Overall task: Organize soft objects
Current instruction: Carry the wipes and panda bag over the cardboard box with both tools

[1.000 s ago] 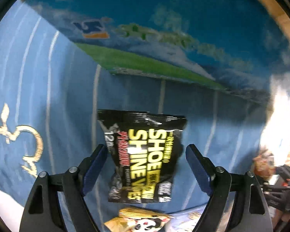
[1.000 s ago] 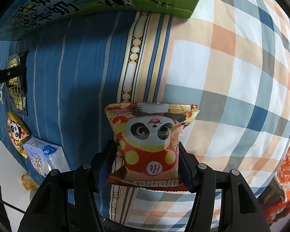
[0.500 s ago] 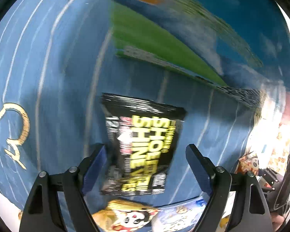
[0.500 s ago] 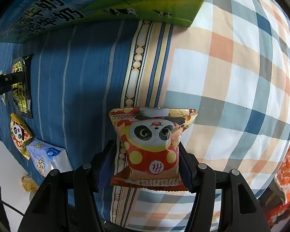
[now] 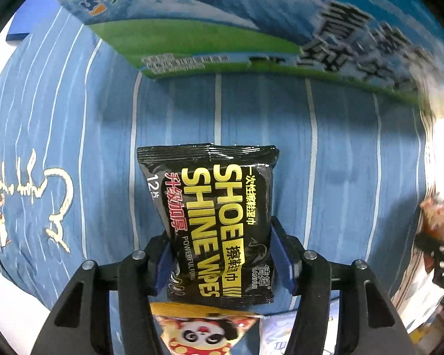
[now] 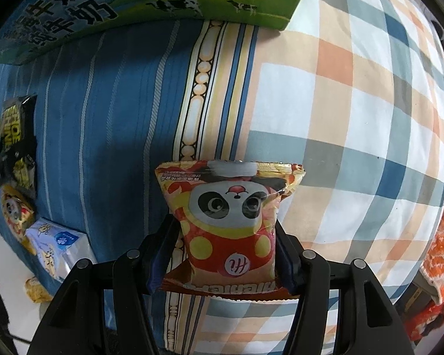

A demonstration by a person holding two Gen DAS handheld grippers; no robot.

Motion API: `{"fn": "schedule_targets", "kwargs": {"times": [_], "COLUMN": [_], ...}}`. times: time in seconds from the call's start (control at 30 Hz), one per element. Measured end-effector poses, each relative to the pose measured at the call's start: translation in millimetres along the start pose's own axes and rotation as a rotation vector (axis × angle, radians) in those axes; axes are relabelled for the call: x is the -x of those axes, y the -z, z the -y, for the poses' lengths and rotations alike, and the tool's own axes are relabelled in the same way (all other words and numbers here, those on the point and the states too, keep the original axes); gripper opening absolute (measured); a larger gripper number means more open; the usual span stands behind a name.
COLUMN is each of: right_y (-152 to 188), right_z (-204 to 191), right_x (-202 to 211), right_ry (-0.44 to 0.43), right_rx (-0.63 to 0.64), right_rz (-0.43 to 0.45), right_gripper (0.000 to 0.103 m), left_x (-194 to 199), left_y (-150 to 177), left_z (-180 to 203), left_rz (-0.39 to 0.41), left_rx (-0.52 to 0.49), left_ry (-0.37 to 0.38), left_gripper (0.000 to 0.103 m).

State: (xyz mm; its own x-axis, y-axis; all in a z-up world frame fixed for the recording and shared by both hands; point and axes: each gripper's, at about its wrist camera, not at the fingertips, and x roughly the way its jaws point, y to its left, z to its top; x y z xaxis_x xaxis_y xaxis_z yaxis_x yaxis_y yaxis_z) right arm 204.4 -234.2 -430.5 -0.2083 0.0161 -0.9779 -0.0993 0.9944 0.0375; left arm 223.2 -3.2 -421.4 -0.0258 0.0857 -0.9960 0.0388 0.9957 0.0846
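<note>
left tool (image 5: 222, 261): clamped on shoe wipes pack (image 5: 214, 222). right tool (image 6: 222, 261): clamped on panda snack bag (image 6: 229, 222). only the right view shows the tissue pack (image 6: 57, 247), probably near the bed edge.

The black packet (image 5: 216, 222) reads "SHOE SHINE WIPES", "POWERFUL" and "12"; the carton's (image 5: 192, 29) characters are Chinese.
</note>
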Motion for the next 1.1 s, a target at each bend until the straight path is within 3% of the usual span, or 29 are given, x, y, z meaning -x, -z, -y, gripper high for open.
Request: {"fn": "schedule_targets", "kwargs": {"times": [0.2,0.33,0.57,0.73,0.93,1.1], "right_y": [14.5,21.0,43.9,61.9,67.5,34.1], "right_z": [-20.6,-26.1,-35.4,-46.7,-55.2,-50.8], "right_x": [-0.9,3.7,31.1,75.9,152.5,221.5], "right_ry": [0.08,0.089,0.028,-0.031,-0.115,-0.181], "right_rx": [0.028,0.008,-0.039,-0.051,-0.052,-0.042], "right_rz": [0.04,0.065,0.152,0.25,0.385,0.469], "right_gripper": [0.044,0.041,0.041,0.04,0.04,0.04], "left_x": [3.5,24.1,90.0,154.1,240.9,265.8], "left_y": [19.4,24.2,34.8,40.5,16.4,-31.8], "left_z": [35.7,51.8,79.7,96.2,52.0,12.5], "left_rz": [0.021,0.066,0.197,0.296,0.398,0.404], "left_rx": [-0.017,-0.022,-0.048,-0.055,-0.047,-0.041], "left_ry": [-0.015,-0.008,0.038,0.113,0.215,0.248], "left_gripper": [0.055,0.055,0.055,0.055,0.055,0.055]}}
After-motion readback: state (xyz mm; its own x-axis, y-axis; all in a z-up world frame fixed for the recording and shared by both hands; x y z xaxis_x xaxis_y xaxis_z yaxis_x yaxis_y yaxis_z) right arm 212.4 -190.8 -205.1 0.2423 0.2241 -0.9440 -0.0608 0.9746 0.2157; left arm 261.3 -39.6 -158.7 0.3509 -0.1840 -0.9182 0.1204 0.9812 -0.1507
